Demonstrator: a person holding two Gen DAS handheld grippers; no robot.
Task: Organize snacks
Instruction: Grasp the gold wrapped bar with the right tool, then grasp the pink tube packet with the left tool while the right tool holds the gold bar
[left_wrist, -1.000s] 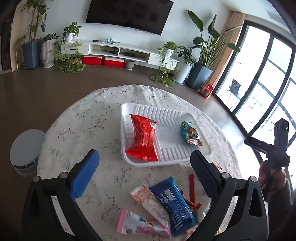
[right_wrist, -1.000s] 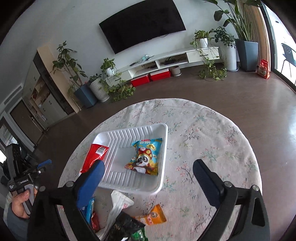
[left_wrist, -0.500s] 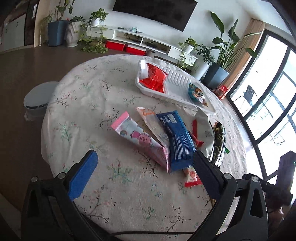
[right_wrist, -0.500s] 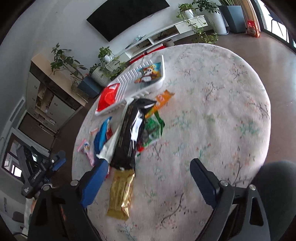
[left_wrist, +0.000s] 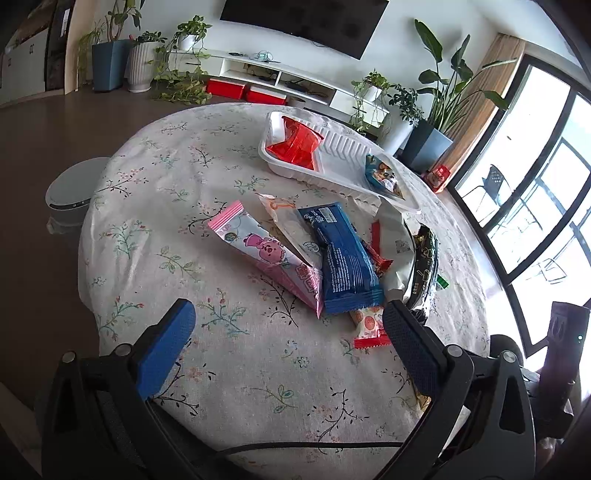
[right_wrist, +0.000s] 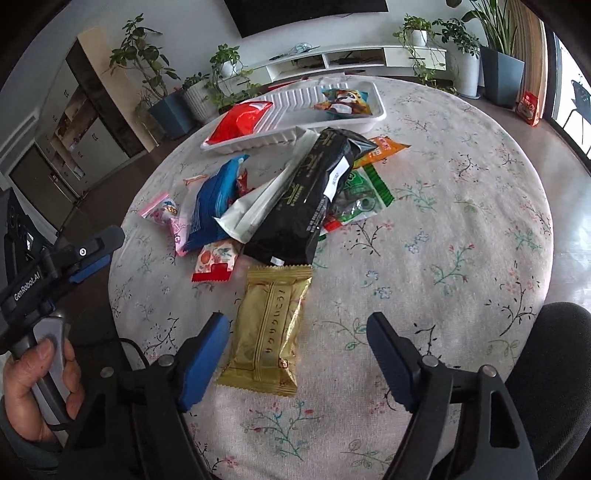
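Left tongs (left_wrist: 284, 328) are held open and empty above the flower-patterned cloth of the round table (left_wrist: 177, 184), short of a pink cartoon-printed snack sachet (left_wrist: 269, 254) and a blue foil biscuit pack (left_wrist: 343, 258). Right tongs (right_wrist: 295, 343), also open, straddle a gold foil wafer packet (right_wrist: 269, 332). A flat, centred pinch is advised before transfer to the white ribbed plastic tray (right_wrist: 291, 99).

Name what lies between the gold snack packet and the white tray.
In the right wrist view, the long black packet stretches from the gold packet to the white tray; whether it touches either is unclear.
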